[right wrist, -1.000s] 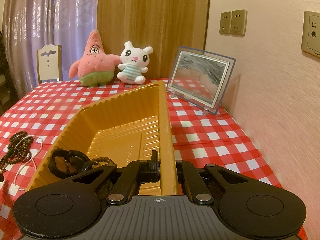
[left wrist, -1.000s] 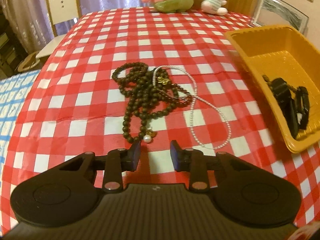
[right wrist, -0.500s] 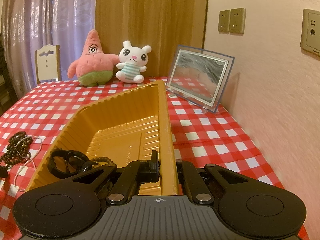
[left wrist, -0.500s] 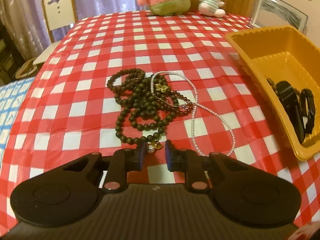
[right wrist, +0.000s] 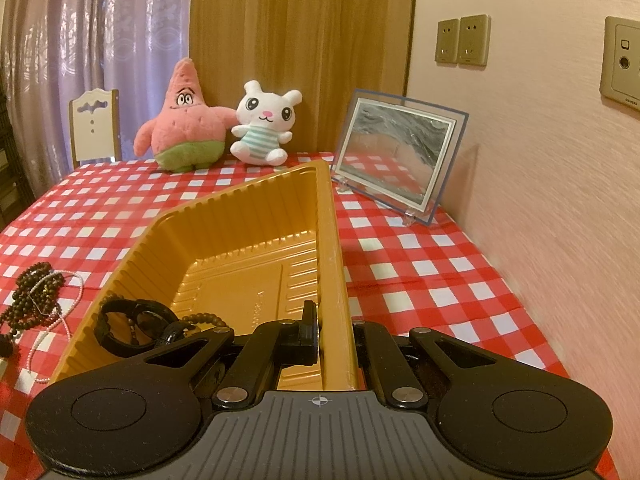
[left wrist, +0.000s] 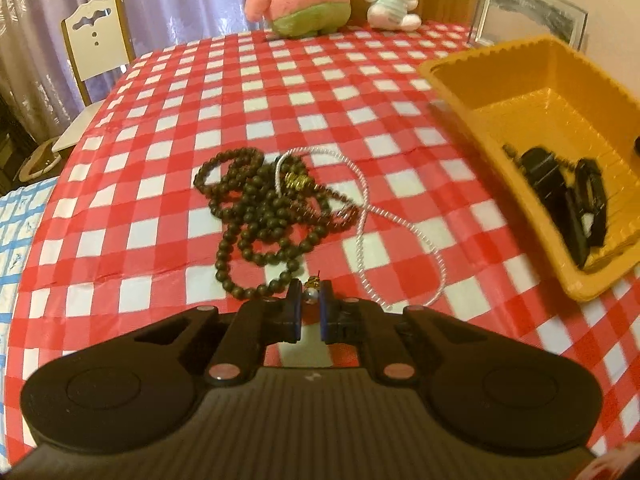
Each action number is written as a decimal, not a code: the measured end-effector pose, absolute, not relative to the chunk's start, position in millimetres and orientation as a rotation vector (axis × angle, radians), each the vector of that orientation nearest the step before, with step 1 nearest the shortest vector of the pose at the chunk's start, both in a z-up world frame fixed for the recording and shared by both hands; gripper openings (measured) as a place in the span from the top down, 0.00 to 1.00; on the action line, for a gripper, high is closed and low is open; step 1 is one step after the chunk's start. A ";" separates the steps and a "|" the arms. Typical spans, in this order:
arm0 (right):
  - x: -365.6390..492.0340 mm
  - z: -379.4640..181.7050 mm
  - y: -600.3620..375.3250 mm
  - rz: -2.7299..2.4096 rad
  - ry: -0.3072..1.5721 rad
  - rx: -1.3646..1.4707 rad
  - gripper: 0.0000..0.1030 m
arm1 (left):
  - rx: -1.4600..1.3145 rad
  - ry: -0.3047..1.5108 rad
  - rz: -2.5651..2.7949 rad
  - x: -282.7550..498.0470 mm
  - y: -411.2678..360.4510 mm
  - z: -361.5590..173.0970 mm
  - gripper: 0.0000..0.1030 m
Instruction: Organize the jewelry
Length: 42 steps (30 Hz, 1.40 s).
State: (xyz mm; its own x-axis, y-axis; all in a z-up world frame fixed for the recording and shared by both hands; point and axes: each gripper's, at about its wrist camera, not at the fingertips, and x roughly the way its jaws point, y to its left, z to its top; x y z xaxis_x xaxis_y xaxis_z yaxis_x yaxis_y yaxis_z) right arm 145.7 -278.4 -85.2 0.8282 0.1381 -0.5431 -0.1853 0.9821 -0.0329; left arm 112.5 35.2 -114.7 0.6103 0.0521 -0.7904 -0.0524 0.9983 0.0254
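Observation:
A tangle of dark bead strands [left wrist: 264,216] lies on the checked tablecloth with a thin white pearl necklace [left wrist: 400,220] looped through it. My left gripper [left wrist: 310,298] is shut on a small pearl and gold charm [left wrist: 312,290] at the near end of the pile. A yellow tray [left wrist: 452,70] at the right holds black bracelets [left wrist: 560,200]. My right gripper [right wrist: 334,328] is shut on the tray's right wall [right wrist: 332,264]; the bracelets [right wrist: 136,326] lie in its near left corner and the bead pile [right wrist: 34,296] shows at the far left.
A pink star plush [right wrist: 182,124] and a white bunny plush [right wrist: 266,124] sit at the table's far edge. A framed picture [right wrist: 396,156] leans by the pink wall at the right. A white chair [left wrist: 98,36] stands beyond the far left corner.
My left gripper has moved forward to the near end of the bead pile and its jaws have closed on the pearl charm. The right gripper has stayed clamped on the tray wall.

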 end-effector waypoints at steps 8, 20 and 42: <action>143.4 -83.8 -277.6 0.179 0.556 -0.099 0.96 | -0.087 0.844 -0.047 115.8 16.0 -80.0 0.93; 142.2 -79.9 -271.0 0.180 0.547 -0.119 0.96 | -0.240 0.816 -0.385 138.0 -64.1 -50.6 0.93; 141.6 -79.6 -270.7 0.175 0.552 -0.115 0.96 | -0.319 0.836 -0.362 135.6 -46.9 -53.5 0.81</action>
